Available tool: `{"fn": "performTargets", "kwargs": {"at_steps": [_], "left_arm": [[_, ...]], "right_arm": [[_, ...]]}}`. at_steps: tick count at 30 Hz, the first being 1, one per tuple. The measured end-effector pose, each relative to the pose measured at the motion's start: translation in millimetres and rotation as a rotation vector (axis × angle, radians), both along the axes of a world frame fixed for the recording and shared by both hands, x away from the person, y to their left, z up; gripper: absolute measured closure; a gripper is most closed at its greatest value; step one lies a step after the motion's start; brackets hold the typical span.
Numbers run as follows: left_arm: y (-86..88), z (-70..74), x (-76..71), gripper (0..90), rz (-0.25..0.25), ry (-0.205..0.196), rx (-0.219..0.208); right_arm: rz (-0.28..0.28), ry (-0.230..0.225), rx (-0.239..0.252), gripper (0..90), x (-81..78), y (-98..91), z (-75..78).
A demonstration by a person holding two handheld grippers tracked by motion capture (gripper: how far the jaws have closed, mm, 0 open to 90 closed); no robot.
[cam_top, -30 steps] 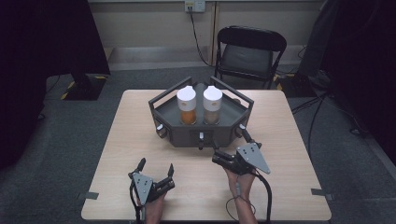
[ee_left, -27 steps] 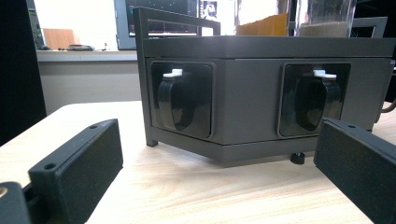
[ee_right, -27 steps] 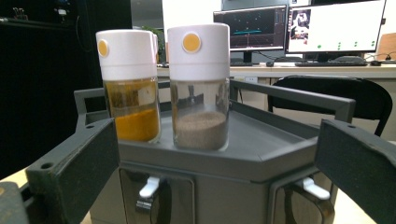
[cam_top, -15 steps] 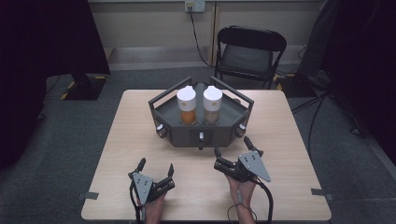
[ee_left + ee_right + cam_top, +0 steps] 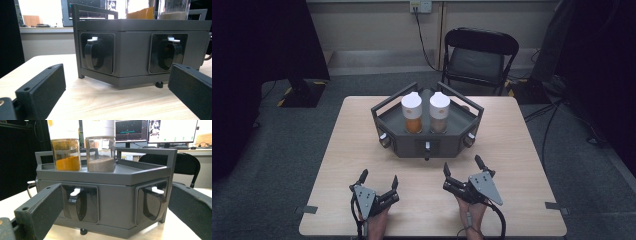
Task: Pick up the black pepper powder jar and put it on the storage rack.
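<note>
A dark grey six-sided stand (image 5: 427,142) sits at the table's middle back. On its top tray are two white-lidded jars: one with orange powder (image 5: 412,114) (image 5: 66,150), one with brown powder (image 5: 439,113) (image 5: 100,151). Its side faces hold recessed black scoops with white tabs (image 5: 96,53) (image 5: 76,203). My left gripper (image 5: 378,178) (image 5: 116,86) rests open near the front edge, left of centre, aimed at the stand. The right gripper (image 5: 462,165) (image 5: 115,207) is open too, a little nearer the stand. Nothing lies between either pair of jaws.
A light wooden table (image 5: 357,150) carries everything, with bare wood on both sides of the stand. A black folding chair (image 5: 479,55) stands behind the far edge. Monitors (image 5: 172,130) on a desk show in the right gripper view. Cables trail over the floor at right.
The right gripper has shifted slightly back toward the front edge and levelled out. The left gripper, stand and jars have not moved.
</note>
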State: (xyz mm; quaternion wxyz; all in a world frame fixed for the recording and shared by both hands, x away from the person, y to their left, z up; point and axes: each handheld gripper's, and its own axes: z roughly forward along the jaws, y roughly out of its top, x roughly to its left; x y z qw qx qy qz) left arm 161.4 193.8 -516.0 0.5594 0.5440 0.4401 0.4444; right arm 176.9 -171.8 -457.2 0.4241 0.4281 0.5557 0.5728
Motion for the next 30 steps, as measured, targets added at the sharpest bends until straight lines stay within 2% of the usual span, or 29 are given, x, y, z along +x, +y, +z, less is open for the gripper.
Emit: {"fn": "performTargets", "kwargs": {"at_steps": [10,30], "left_arm": [[0.0,0.0,0.0,0.7,0.000,0.000,0.000],[0.0,0.0,0.0,0.6,0.000,0.000,0.000]], "right_arm": [[-0.006,0.025,-0.013,0.0,-8.8,0.3,-11.8],[-0.014,0.027,-0.009,0.0,-19.4,1.9,-37.3]]}}
